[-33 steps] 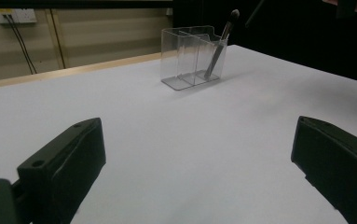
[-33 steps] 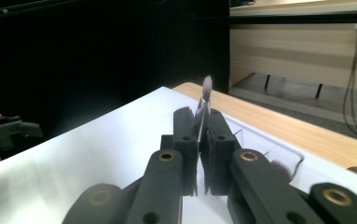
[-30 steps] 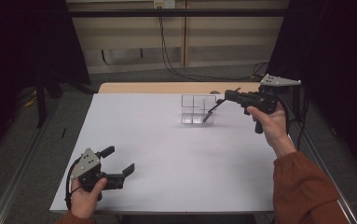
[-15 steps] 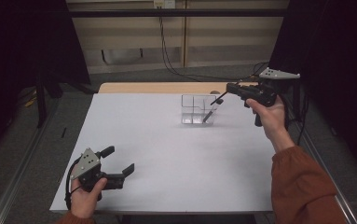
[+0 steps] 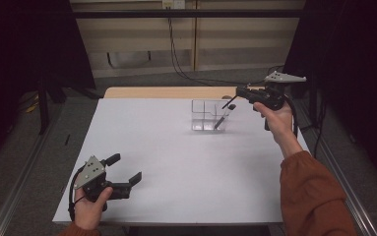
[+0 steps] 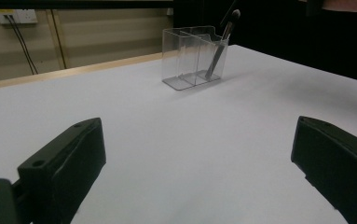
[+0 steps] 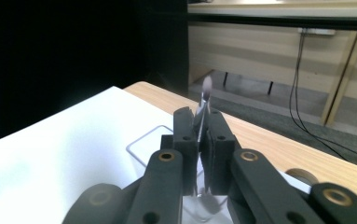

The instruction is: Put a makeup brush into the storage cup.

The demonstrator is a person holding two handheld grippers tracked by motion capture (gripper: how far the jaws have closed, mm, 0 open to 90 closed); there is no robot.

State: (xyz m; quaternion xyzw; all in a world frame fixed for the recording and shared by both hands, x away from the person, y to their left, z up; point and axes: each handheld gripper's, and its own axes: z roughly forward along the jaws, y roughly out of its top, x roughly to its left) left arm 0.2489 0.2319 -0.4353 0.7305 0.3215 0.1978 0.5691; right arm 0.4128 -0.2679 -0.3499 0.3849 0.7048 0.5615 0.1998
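Since a second ago the right gripper (image 5: pixel 236 95) has drawn back toward the table's far right corner and risen a little, while the left one has kept its place near the front left. Going from the left: the left hand (image 5: pixel 91 209) holds the left gripper (image 5: pixel 125 169) low over the white table (image 5: pixel 176 162) near its front left corner, its two black jaws spread wide with bare tabletop between them, as the left gripper view also shows (image 6: pixel 195 154). Farther right and toward the back stands a clear divided organizer (image 5: pixel 208 115), upright on the white surface, well apart from the left gripper. A makeup brush (image 5: pixel 223 116) leans in its rightmost compartment: the long axis is tilted, with the lower end down near the organizer's floor and the dark head up past the rim, slanting up and to the right toward the right gripper. In the left gripper view the same brush (image 6: pixel 220 46) slants up to the right inside the clear organizer (image 6: pixel 190 58). At the far right, the right hand (image 5: pixel 274 118) carries its gripper above the organizer's right edge, the jaws pressed nearly together; in the right gripper view (image 7: pixel 203 135) a thin, blurred stem runs up between them, so whether they pinch a second slim brush or only line up with one I cannot tell.
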